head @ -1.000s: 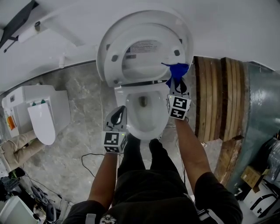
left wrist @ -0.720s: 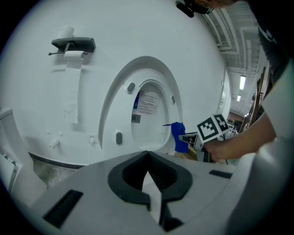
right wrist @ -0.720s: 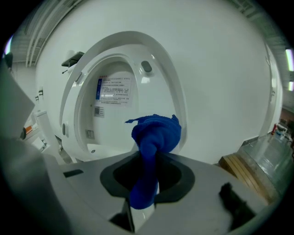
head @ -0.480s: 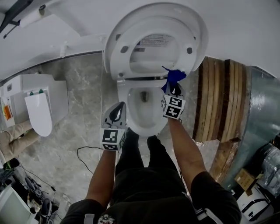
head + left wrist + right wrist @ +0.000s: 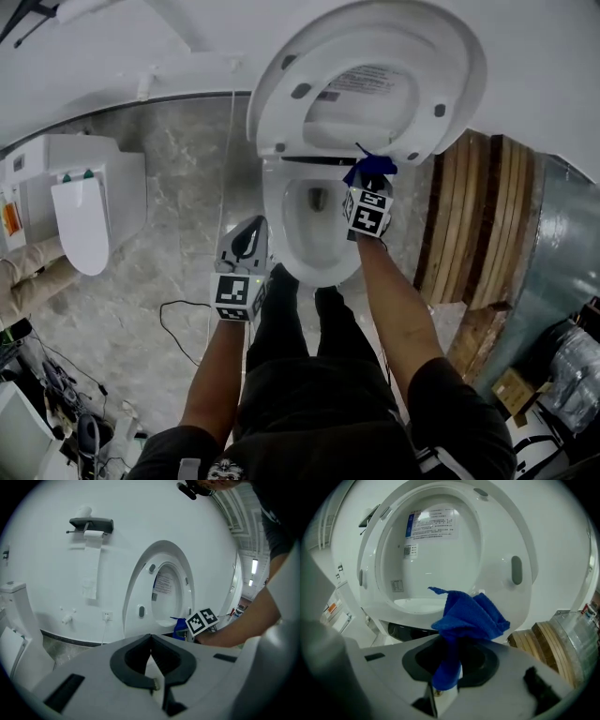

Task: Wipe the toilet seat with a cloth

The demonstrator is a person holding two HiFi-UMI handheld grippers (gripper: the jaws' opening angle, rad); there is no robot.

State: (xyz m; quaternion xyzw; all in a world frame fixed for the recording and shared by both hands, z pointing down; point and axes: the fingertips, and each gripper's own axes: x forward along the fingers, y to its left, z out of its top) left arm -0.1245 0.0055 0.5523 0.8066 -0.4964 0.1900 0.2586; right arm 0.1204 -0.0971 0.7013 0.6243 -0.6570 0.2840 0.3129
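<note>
Head view: toilet (image 5: 319, 270) on marble floor (image 5: 159, 197), white wall (image 5: 112, 75) behind.

The toilet seat (image 5: 272, 117) was white, smooth and shiny, like hard plastic. The cloth (image 5: 468, 616) was blue, soft and fuzzy. The floor (image 5: 178, 216) looked like smooth grey stone with pale streaks. The boards (image 5: 469, 225) were rough brown wood.

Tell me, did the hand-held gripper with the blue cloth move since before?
Yes. The right hand-held gripper, shut on the blue cloth, has sunk from beside the raised seat toward the toilet bowl's rim.
</note>
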